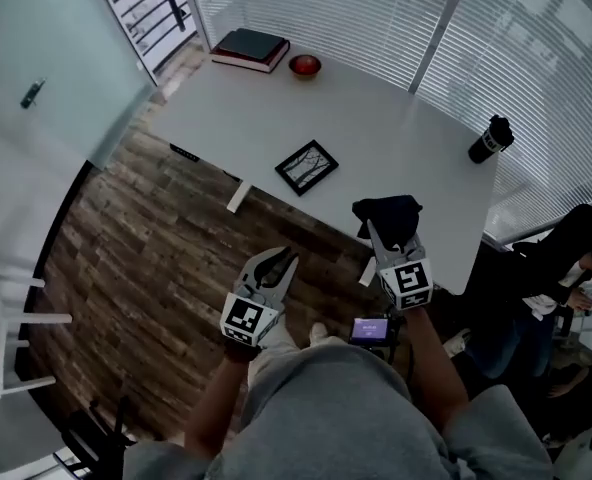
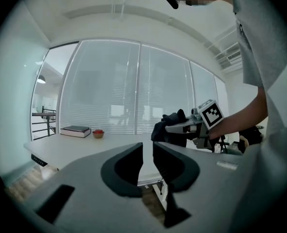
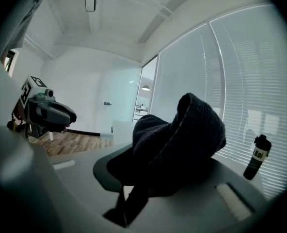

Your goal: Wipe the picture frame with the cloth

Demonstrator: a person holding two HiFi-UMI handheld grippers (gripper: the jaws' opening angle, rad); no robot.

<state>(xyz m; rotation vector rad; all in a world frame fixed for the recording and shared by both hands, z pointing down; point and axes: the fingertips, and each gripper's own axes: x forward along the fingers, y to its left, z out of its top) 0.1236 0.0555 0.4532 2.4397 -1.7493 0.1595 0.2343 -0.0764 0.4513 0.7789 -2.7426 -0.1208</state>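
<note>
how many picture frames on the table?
1. The picture frame lies flat on the white table, near its front edge. The cloth hides a little tabletop.

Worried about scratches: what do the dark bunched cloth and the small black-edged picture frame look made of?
Dark bunched cloth: soft matte fabric, perhaps terry or microfibre; it slumps in thick folds.
Small black-edged picture frame: thin matte black border, wood or plastic unclear; glazing cannot be told.
</note>
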